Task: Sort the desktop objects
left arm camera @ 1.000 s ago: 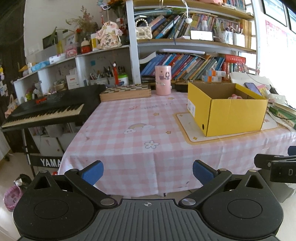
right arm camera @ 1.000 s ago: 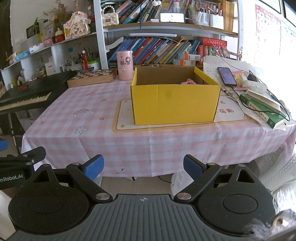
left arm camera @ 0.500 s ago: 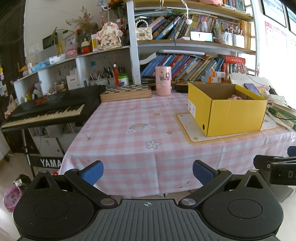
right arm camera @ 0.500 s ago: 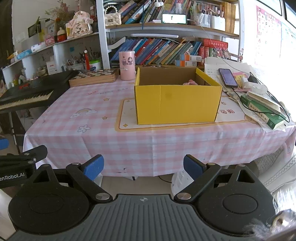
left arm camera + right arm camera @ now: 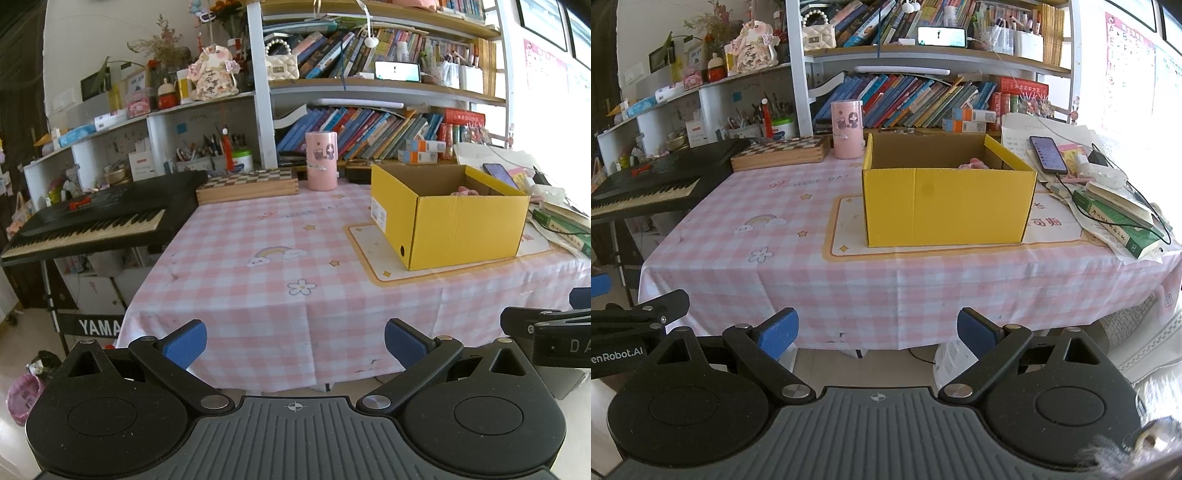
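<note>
Desktop objects left to sort are few from where I sit: over the last second nothing on the tabletop has shifted, and I have kept both hands parked off its near edge. Nearest me, my left gripper [image 5: 293, 341] stands released, its blue pads wide apart with only the hanging cloth showing between them. My right gripper [image 5: 877, 332] is the same, spread and empty, just beside the left one, whose black arm pokes into the left edge of the right view.

Beyond the grippers, the pink-and-white checked tablecloth [image 5: 240, 258] lies bare across the near and left part of the tabletop [image 5: 713, 269]. Right of centre, the open yellow cardboard box [image 5: 945, 206] sits on a cream mat with an orange border [image 5: 846, 240]; a small pink item [image 5: 973, 163] shows just over its far rim, so I judge some sorting is already done. To the right of the box lie a green-spined book [image 5: 1115, 221], loose papers and a dark smartphone [image 5: 1047, 153] on a cable. At the far edge stand a pink cylindrical cup [image 5: 320, 160] and, left of it, a wooden chessboard case [image 5: 247, 184].

With no change and nothing grasped, I read this as a pause between picks, or the close of the job; I cannot tell which.
</note>
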Demonstrator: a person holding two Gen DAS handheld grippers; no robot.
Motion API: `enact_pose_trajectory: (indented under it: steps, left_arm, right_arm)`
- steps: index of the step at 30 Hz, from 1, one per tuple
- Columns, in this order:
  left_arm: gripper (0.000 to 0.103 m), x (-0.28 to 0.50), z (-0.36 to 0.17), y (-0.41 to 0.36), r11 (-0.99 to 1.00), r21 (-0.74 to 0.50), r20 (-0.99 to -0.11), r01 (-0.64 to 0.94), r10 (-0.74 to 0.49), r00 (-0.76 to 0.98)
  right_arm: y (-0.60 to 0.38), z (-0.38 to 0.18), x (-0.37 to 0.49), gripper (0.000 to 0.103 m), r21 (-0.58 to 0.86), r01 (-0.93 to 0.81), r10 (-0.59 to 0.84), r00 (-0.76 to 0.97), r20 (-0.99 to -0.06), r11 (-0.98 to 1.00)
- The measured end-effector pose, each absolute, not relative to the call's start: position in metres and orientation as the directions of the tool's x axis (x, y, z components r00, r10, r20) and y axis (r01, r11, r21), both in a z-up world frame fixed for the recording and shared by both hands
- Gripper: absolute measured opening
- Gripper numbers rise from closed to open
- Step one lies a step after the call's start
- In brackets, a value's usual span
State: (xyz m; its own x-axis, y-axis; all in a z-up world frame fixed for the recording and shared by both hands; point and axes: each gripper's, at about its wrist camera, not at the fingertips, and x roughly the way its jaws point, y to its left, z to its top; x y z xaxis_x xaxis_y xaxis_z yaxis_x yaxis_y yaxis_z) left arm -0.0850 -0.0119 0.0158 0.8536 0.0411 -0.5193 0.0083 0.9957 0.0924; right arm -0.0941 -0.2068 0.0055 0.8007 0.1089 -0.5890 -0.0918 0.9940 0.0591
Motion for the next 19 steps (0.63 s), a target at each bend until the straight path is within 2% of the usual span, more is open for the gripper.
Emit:
enact_pose_trajectory:
  steps: [19]
  left_arm:
    - [0.103,-0.0842,0.0167,-0.0085,0.998,0.061,-0.517,0.002,0.03,0.856]
  right_arm:
    - [-0.2048,0.0024,-0.0957,0.093,0.06,-0.093,0.111,0.797,-0.594,0.994]
